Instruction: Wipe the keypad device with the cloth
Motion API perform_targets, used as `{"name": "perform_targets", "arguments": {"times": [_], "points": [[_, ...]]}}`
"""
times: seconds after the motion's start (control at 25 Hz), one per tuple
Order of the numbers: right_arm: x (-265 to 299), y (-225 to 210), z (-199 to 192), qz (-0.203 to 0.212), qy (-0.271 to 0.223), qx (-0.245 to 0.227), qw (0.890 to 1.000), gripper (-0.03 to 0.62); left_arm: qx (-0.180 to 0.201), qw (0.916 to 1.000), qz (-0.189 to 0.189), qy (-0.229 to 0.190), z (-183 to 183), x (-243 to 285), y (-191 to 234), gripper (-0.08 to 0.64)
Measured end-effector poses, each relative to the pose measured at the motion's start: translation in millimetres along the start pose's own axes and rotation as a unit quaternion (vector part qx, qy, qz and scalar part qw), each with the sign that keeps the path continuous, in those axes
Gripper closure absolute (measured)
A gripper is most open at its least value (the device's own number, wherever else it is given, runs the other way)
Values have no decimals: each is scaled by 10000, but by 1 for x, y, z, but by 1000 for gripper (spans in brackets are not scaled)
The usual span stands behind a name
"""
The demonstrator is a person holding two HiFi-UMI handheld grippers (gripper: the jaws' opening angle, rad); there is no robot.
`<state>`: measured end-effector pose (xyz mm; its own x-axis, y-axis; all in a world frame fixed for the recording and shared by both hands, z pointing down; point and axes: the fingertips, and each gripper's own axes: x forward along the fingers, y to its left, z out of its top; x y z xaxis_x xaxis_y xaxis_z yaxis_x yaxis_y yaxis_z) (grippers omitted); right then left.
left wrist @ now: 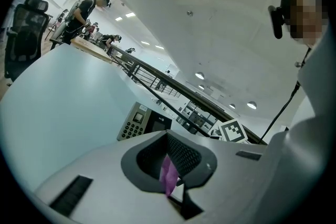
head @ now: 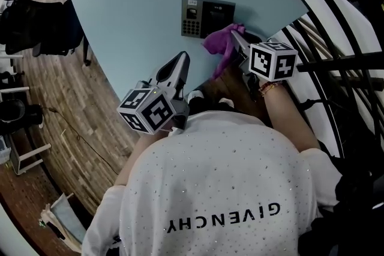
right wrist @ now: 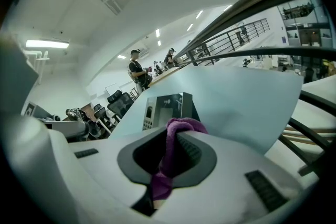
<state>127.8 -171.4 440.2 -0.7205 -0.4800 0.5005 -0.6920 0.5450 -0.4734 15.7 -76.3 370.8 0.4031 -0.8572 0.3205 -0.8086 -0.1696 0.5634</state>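
Note:
The keypad device [head: 207, 17] is a dark panel with a grey button block, mounted on a pale blue wall [head: 132, 15]. It also shows in the left gripper view [left wrist: 142, 122] and the right gripper view [right wrist: 165, 109]. My right gripper [head: 235, 36] is shut on a purple cloth [head: 222, 45], just right of and below the device; the cloth bunches over the jaws [right wrist: 176, 134] and hangs down. My left gripper [head: 182, 58] is lower and to the left, jaws together, apart from the device. A purple sliver of cloth [left wrist: 168, 174] shows through its jaw slit.
A dark railing with white beams [head: 336, 63] runs close on the right. Wooden floor [head: 54, 99] lies to the left, with black chairs [head: 30, 21] at the far left. People stand at a far desk [left wrist: 84, 13]. The wearer's white shirt [head: 228, 189] fills the bottom.

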Motion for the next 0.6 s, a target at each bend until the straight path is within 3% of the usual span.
{"name": "perform_targets", "arguments": {"times": [0.16,0.32,0.48,0.6], "points": [[-1,7,0,-129,89,-151,9998,566,-88,9999,-126,-29,9,1,14,558],[8,17,3,-242,171,-188,9994,566,197,9994,-274,8,25,5,28,558],[28,40,0,-225,359,-168,9990,566,216,9981,-560,163,29,-1,46,558],[52,62,-6,-151,610,-325,9975,566,791,9947,-544,376,25,-2,68,558]]}}
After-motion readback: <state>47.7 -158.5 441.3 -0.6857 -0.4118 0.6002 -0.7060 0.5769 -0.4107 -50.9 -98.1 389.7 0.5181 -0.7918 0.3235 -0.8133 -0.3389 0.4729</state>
